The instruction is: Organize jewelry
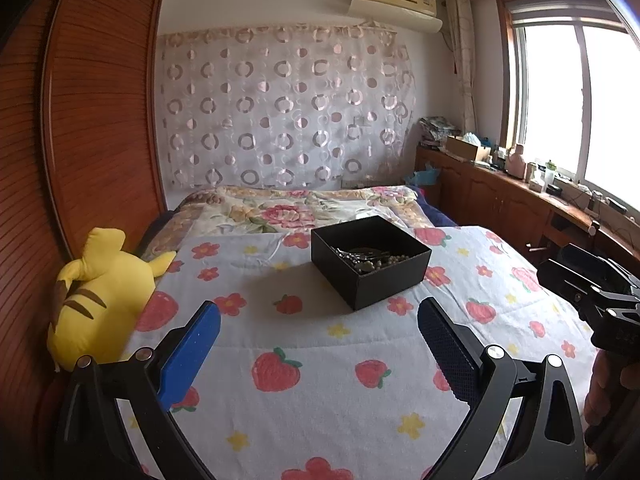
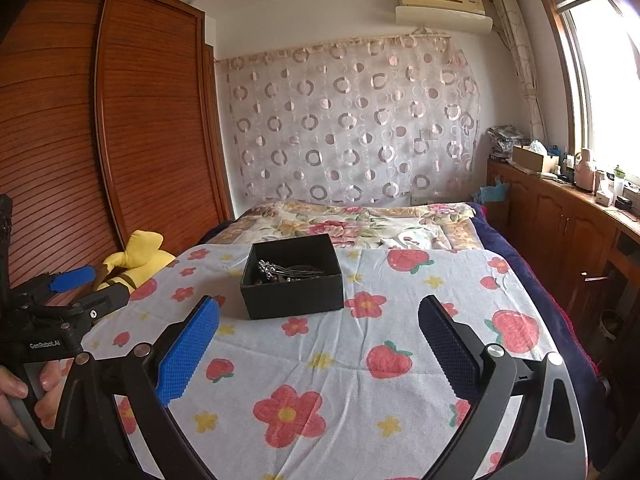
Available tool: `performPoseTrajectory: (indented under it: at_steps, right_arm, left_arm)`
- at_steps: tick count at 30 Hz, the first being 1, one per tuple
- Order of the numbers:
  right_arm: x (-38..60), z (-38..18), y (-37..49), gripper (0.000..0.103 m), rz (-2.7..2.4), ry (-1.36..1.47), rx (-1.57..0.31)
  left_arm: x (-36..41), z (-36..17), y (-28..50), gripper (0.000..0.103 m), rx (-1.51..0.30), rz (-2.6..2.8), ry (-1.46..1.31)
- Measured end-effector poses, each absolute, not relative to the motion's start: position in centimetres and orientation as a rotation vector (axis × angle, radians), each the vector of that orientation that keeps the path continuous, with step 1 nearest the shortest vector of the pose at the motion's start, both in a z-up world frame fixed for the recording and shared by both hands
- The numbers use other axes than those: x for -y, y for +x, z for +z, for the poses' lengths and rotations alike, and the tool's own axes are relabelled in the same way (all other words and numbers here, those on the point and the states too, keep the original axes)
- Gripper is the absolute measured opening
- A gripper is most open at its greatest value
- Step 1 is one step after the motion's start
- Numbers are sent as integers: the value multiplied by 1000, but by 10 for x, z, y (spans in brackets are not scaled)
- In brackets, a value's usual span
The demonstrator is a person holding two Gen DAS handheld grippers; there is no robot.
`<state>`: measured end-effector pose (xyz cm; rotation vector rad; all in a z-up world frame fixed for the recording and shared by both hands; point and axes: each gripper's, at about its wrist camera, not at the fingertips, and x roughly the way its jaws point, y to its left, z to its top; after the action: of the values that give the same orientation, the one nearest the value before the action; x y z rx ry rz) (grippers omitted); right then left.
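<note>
A black open box (image 1: 370, 260) sits on the strawberry-print sheet (image 1: 304, 360), holding a pearl strand and silver jewelry (image 1: 370, 259). The box also shows in the right wrist view (image 2: 294, 278) with silver pieces and dark beads inside (image 2: 282, 270). My left gripper (image 1: 318, 320) is open and empty, a short way in front of the box. My right gripper (image 2: 318, 316) is open and empty, in front of the box and slightly to its right. The left gripper also shows at the left edge of the right wrist view (image 2: 86, 286).
A yellow plush toy (image 1: 100, 292) lies at the bed's left edge beside a wooden wardrobe (image 1: 80, 120). A floral quilt (image 1: 296, 208) covers the far bed. A wooden counter with clutter (image 1: 520, 184) runs under the window at right.
</note>
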<state>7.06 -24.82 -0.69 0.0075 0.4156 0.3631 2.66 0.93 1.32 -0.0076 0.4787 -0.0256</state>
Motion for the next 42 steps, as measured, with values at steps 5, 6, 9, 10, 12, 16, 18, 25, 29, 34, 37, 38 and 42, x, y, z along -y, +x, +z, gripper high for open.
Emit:
performPoseTrajectory:
  at_steps: [5, 6, 9, 10, 12, 16, 18, 25, 29, 34, 37, 38, 42]
  right_arm:
    - [248, -7, 71, 101, 361, 7, -415]
    - [248, -7, 71, 101, 361, 8, -415]
    - [249, -7, 70, 101, 362, 9, -414]
    - [249, -7, 70, 101, 363, 9, -414]
    - [249, -8, 70, 101, 362, 10, -413]
    - [250, -8, 70, 101, 363, 10, -414]
    - [249, -8, 70, 101, 361, 10, -413]
    - [250, -9, 70, 101, 363, 11, -414]
    - [251, -9, 70, 101, 362, 12, -412]
    - [251, -9, 70, 101, 361, 11, -412]
    - [251, -9, 71, 101, 363, 11, -412]
    - [252, -10, 70, 101, 362, 11, -410]
    - [251, -9, 70, 101, 361, 11, -410]
  left_arm:
    - [-10, 14, 27, 95, -478, -23, -7]
    - [-9, 15, 27, 95, -477, -23, -7]
    - [-10, 15, 27, 95, -475, -21, -6]
    - [-9, 16, 27, 95, -474, -20, -6]
    - [-9, 17, 27, 95, -473, -17, -4]
    - [-8, 18, 26, 95, -471, -16, -4]
    - [-8, 18, 27, 95, -473, -16, -5]
    - [-9, 17, 26, 95, -470, -17, -3]
    - [-9, 17, 26, 95, -472, -17, -5]
    - [-9, 18, 26, 95, -468, -17, -4]
    - [-11, 22, 26, 95, -464, -17, -4]
    - [-11, 23, 27, 95, -462, -16, -4]
    - [-13, 25, 26, 95, -458, -18, -3]
